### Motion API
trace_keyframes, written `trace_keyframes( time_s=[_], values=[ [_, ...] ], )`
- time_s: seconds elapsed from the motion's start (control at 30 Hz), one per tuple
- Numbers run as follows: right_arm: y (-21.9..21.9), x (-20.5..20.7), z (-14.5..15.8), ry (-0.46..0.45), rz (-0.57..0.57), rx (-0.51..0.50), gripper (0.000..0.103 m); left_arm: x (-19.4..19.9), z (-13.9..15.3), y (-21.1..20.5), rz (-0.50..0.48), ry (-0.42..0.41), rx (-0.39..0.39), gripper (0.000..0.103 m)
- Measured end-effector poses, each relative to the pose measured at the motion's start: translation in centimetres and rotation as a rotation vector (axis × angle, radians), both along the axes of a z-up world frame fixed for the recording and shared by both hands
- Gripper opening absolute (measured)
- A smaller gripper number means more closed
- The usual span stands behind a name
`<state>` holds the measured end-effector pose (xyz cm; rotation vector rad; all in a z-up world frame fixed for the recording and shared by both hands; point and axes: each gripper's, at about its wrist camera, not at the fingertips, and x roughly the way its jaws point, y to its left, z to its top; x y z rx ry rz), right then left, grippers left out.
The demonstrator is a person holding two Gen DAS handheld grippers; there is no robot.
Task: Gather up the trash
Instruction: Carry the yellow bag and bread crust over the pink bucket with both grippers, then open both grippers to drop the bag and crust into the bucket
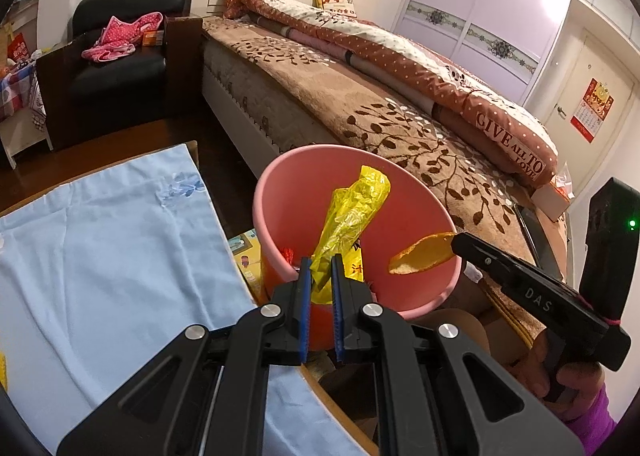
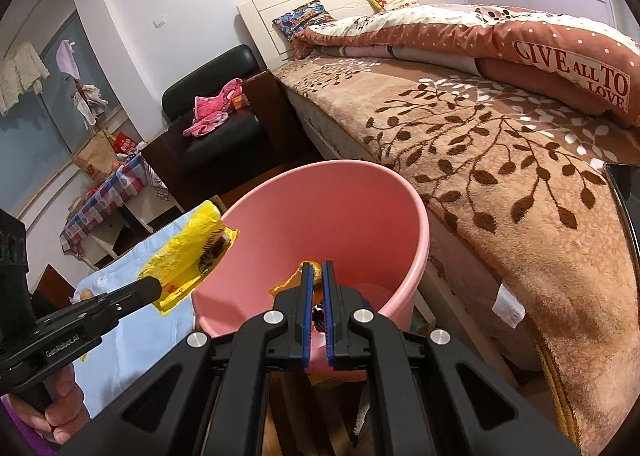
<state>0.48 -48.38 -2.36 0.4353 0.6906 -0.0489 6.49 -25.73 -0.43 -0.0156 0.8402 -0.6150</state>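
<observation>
- Bedroom around me: bed (image 1: 360, 108) beyond, blue-clothed counter (image 1: 100, 236) at near left.
- Pink bin (image 1: 416, 212) sits between them.
- My left tool (image 1: 322, 262) pinches a yellow wrapper (image 1: 352, 212) over the bin.
- My right tool (image 2: 317, 270) is clamped on an orange peel (image 1: 424, 254) above it.

The left wrist view looks forward and downward along its tongs (image 1: 321, 262), close above the pink bin (image 1: 420, 306), the blue-clothed surface (image 1: 100, 256) at its left; the right wrist view faces likewise from the bin's (image 2: 416, 216) other side; both share bin, bed (image 1: 380, 112) and black armchair (image 1: 132, 4).
</observation>
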Motion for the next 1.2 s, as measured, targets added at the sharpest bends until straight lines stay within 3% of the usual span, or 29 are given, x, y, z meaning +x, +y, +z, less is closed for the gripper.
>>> trace_keyframes(
  time_s=[0.6, 1.2],
  values=[
    [-0.2, 0.1, -0.8, 0.011, 0.008, 0.01, 0.005, 1.3, -1.9, -2.3, 0.009, 0.033, 0.057, 0.009],
    [-0.5, 0.3, -1.6, 0.023, 0.009, 0.023, 0.005, 1.6, -2.4, -2.6, 0.026, 0.042, 0.059, 0.009]
  ],
)
